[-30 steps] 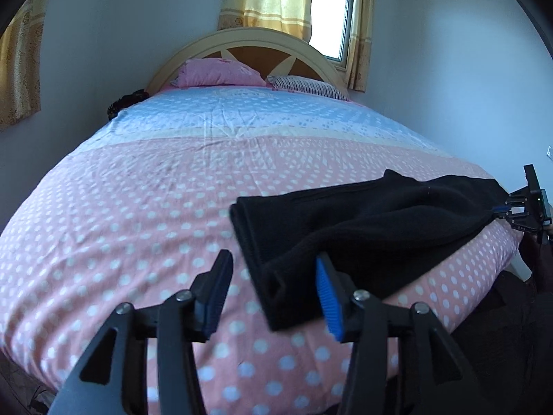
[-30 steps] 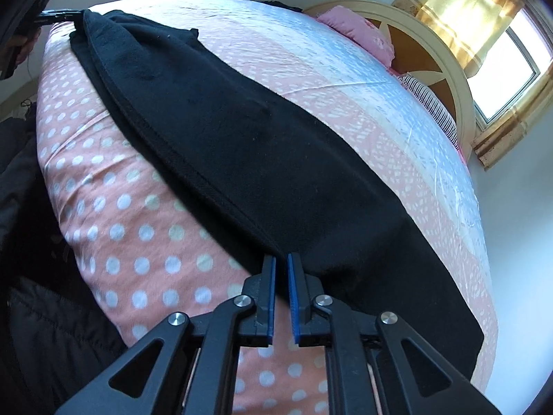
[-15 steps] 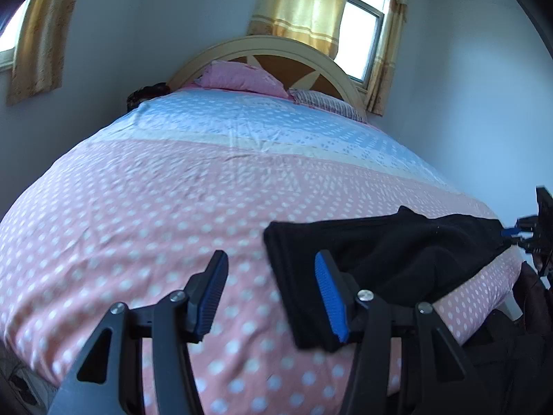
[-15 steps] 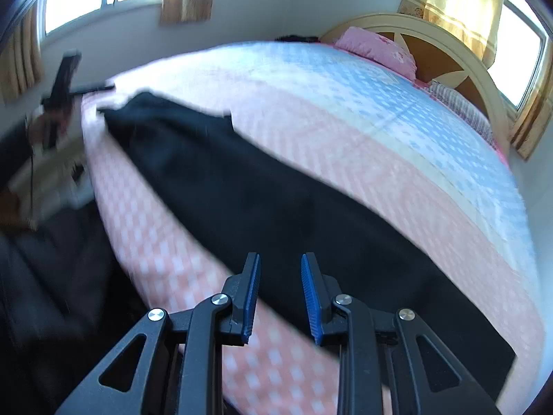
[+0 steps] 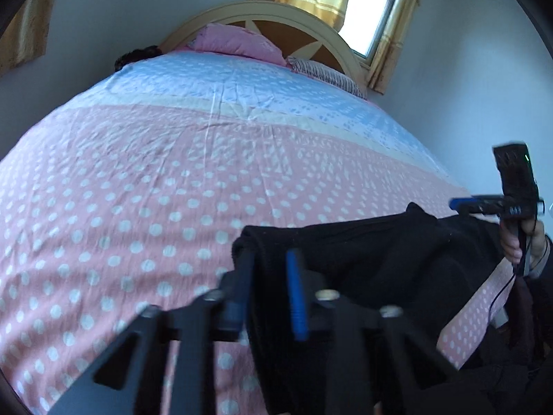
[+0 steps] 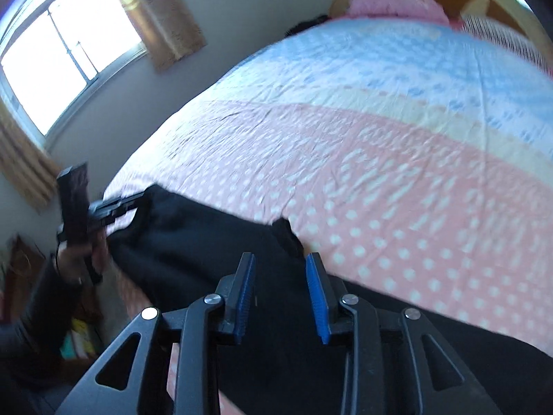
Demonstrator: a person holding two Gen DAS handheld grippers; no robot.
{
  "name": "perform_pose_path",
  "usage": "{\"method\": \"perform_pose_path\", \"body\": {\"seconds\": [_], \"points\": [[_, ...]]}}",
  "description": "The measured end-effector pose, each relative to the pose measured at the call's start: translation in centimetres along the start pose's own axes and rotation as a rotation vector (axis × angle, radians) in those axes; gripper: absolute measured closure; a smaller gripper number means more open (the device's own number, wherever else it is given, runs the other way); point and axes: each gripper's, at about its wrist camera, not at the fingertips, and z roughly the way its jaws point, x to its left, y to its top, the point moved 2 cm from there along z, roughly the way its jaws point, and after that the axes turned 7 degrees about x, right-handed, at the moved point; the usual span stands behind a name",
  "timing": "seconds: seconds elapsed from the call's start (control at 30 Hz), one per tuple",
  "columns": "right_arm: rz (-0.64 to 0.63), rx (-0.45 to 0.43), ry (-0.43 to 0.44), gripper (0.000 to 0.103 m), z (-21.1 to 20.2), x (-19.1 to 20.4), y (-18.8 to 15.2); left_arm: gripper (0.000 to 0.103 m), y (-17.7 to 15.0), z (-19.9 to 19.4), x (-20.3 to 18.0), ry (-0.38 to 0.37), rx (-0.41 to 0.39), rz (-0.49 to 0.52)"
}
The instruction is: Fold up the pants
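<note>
Black pants (image 5: 373,252) lie in a long strip along the near edge of the bed, also seen in the right wrist view as pants (image 6: 193,242). My left gripper (image 5: 269,287) has its blue-padded fingers drawn in on the thick left end of the pants, with fabric filling the gap. From the other side, the left gripper (image 6: 128,204) pinches that end at the bed's corner. My right gripper (image 6: 281,294) is open above the pants, holding nothing. It shows as the right gripper (image 5: 463,204) at the far right.
The bed (image 5: 138,207) has a pink dotted sheet with a blue band further back. Pillows (image 5: 235,39) rest against a curved headboard (image 5: 276,14). A person's hand (image 5: 518,245) holds the right gripper. Dark clothing fills the lower right beside the bed.
The left gripper's fingers have narrowed onto the pants' end. The right gripper, shut on the pants a second ago, has opened, released the fabric and swung upward.
</note>
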Motion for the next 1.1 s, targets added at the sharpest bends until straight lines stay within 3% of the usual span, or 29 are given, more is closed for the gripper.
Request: {"method": "perform_pose_path", "body": {"seconds": [0.2,0.23,0.27,0.4,0.53,0.6,0.63,0.67,0.7,0.83,0.97,1.1], "points": [[0.084,0.085,0.092,0.071,4.5,-0.4,1.9,0.094,1.1,-1.0,-1.1,0.000,-0.040,0.052],[0.081,0.089,0.074,0.090,4.9,-0.3,2.1,0.094,1.3,-1.2,-1.0,0.002,-0.049,0.047],[0.074,0.076,0.054,0.099,4.9,-0.1,2.2,0.094,1.6,-1.5,-0.9,0.006,-0.062,0.040],[0.080,-0.003,0.002,0.099,4.0,0.0,2.8,0.094,2.2,-0.5,0.3,0.038,-0.071,0.012],[0.075,0.026,-0.078,0.098,5.7,-0.8,2.3,0.094,2.0,2.4,0.9,0.088,-0.017,0.007],[0.048,0.017,-0.080,0.096,5.7,-0.5,1.9,0.090,1.9,1.8,0.6,0.086,-0.035,0.020],[0.023,0.001,-0.110,0.085,5.0,-0.2,1.5,0.088,1.8,1.3,0.4,0.094,-0.048,0.027],[0.007,-0.007,-0.144,0.064,4.3,0.2,1.1,0.083,1.6,0.9,0.3,0.105,-0.048,0.028],[-0.011,-0.018,-0.166,0.056,3.3,0.7,0.6,0.079,1.4,0.6,0.2,0.111,-0.045,0.029],[-0.118,-0.077,-0.126,0.054,-0.1,3.9,-2.3,0.072,0.2,-2.2,-0.3,0.157,-0.112,0.037],[-0.246,-0.053,-0.068,0.054,-0.7,8.2,-6.4,0.046,-0.6,-3.9,-2.8,0.092,-0.187,0.043],[-0.242,0.048,-0.062,0.054,2.3,9.4,-10.0,0.044,-2.0,-1.5,-6.3,0.006,-0.109,0.084]]}}
